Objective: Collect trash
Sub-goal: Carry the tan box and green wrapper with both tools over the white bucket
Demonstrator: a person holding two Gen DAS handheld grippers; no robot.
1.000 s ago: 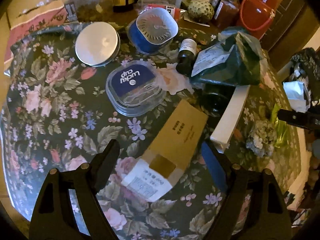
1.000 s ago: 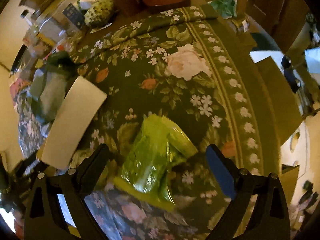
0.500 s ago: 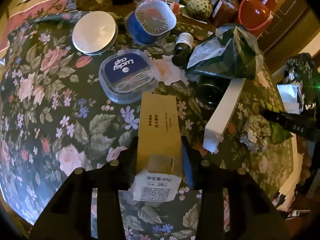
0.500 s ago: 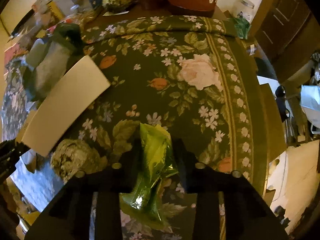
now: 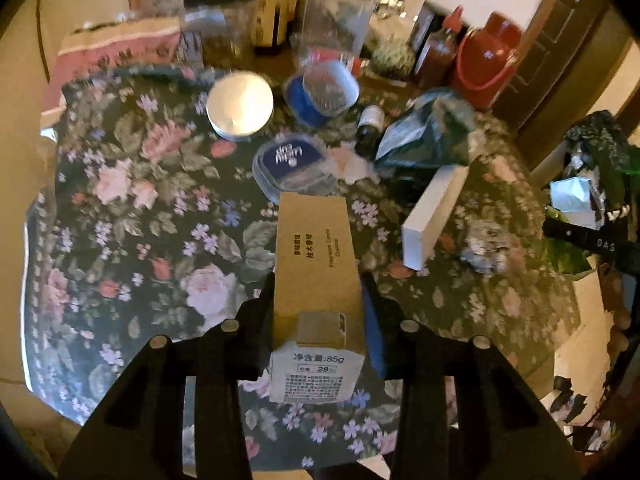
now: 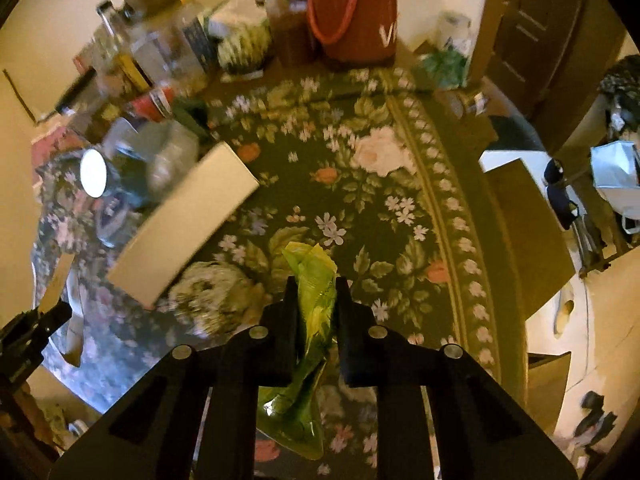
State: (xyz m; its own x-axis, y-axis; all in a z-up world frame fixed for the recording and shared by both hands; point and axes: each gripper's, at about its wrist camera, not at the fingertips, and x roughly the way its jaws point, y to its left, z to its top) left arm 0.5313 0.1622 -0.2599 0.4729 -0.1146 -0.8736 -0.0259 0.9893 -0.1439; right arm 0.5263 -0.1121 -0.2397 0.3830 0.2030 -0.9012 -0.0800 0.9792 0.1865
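My left gripper is shut on a brown cardboard box with a white label end, held above the floral tablecloth. My right gripper is shut on a crumpled green plastic wrapper, lifted off the cloth. A long white box lies between them and also shows in the right wrist view. A crumpled paper wad lies beside the wrapper. A dark green bag lies behind the white box.
A clear lidded tub, a round white lid, a blue container and a small dark bottle sit mid-table. Jars, sauce bottles and a red jug crowd the back. The table edge and a doorway lie right.
Both grippers closed from open, the left on the brown box and the right on the green wrapper, and both have lifted away from the table.
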